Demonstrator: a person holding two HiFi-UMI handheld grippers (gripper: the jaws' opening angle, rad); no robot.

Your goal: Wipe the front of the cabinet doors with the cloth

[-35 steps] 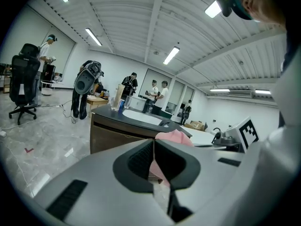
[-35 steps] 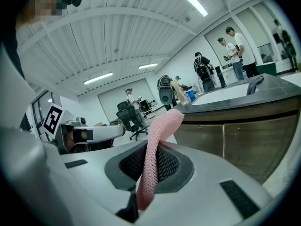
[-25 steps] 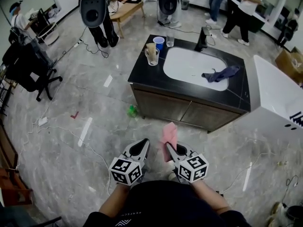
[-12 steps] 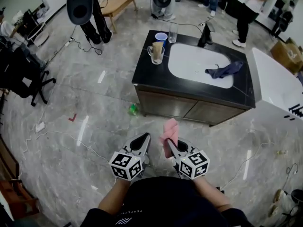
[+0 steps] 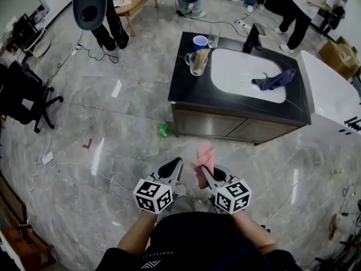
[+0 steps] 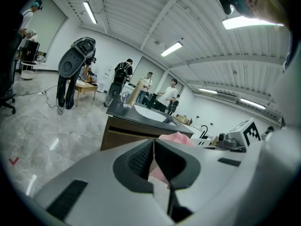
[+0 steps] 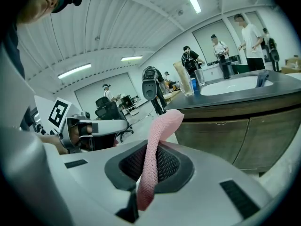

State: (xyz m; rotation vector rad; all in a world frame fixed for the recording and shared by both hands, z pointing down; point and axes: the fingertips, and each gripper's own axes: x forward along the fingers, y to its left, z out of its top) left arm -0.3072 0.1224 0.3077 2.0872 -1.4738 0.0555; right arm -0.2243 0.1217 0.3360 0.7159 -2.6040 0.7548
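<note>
No legible txt, nos. or signs.

The cloth is pink with a fine knit pattern. The cabinet has brown wood-grain doors, a black top and a white basin, which holds a dark blue rag. A blue cup stands on the top. The floor around the cabinet is veined grey. The left gripper and right gripper are grey, with black-and-white marker cubes

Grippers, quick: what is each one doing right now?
Left gripper: closed, holding nothing.
Right gripper: closed on the pink cloth.
</note>
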